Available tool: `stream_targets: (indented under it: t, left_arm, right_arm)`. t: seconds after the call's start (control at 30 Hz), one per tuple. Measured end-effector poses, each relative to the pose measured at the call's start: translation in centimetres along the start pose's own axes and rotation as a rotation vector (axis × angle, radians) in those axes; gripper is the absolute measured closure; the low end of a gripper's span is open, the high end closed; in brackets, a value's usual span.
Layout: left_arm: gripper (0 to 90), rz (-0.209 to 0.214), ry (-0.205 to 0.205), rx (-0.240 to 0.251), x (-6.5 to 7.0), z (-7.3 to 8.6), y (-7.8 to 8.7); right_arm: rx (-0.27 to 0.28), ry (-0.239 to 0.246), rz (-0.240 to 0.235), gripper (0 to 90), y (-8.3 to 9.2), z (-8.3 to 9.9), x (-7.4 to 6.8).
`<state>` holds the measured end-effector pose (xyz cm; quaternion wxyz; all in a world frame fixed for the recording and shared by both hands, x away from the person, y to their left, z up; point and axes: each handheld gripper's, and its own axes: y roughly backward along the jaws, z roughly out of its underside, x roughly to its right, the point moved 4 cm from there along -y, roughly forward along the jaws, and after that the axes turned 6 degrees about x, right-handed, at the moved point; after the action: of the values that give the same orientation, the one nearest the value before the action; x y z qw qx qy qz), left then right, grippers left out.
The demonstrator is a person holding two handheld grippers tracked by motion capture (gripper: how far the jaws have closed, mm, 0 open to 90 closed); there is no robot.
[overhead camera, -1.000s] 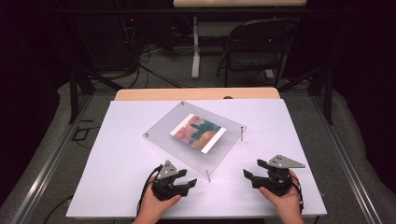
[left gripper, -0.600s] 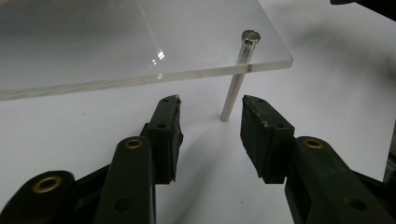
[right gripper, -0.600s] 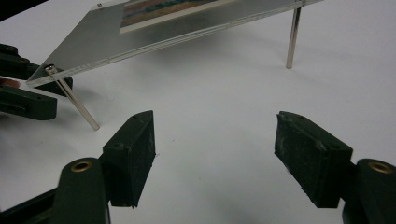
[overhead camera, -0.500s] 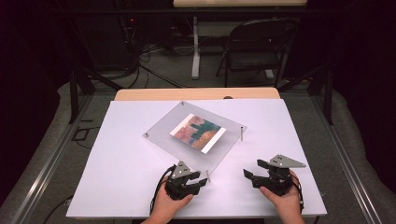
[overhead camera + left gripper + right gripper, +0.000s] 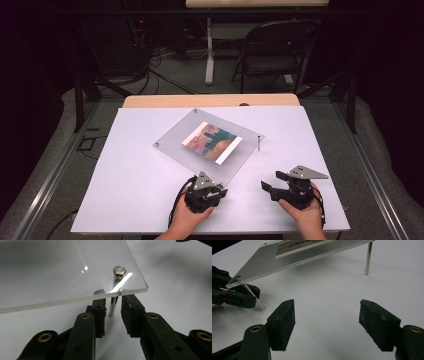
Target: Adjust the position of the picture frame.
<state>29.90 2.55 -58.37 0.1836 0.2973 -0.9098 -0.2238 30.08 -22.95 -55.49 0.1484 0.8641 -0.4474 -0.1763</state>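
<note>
Left gripper [image 5: 112,312] low on the white surface [image 5: 140,180], jaws slightly apart around the near metal leg [image 5: 112,305] of the clear picture frame [image 5: 207,141], not yet clamped; best closed squarely, without tilting it. Right gripper [image 5: 327,323] resting alongside, jaws wide open, empty

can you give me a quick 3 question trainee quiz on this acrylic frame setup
1. True or false: the left hand-held gripper has its jaws on either side of a metal leg of the clear acrylic frame.
2. The right hand-held gripper is: A) shut on a leg B) open over the bare table C) holding the picture.
3. What lies under the clear panel?

Key: 1 true; 2 B; 3 a colourful printed picture.
</note>
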Motion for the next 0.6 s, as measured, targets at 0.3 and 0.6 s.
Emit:
stream_targets:
  t: [0.3, 0.6]
  left_arm:
    - [81.6, -0.017, 0.019, -0.002, 0.02, -0.22, -0.9]
    - [84.6, -0.001, 0.031, 0.0, 0.01, -0.25, -0.9]
  right_arm:
    - [0.009, -0.012, -0.003, 28.6, 0.01, 0.02, 0.21]
    - [0.012, -0.007, -0.007, 31.3, 0.01, 0.01, 0.21]
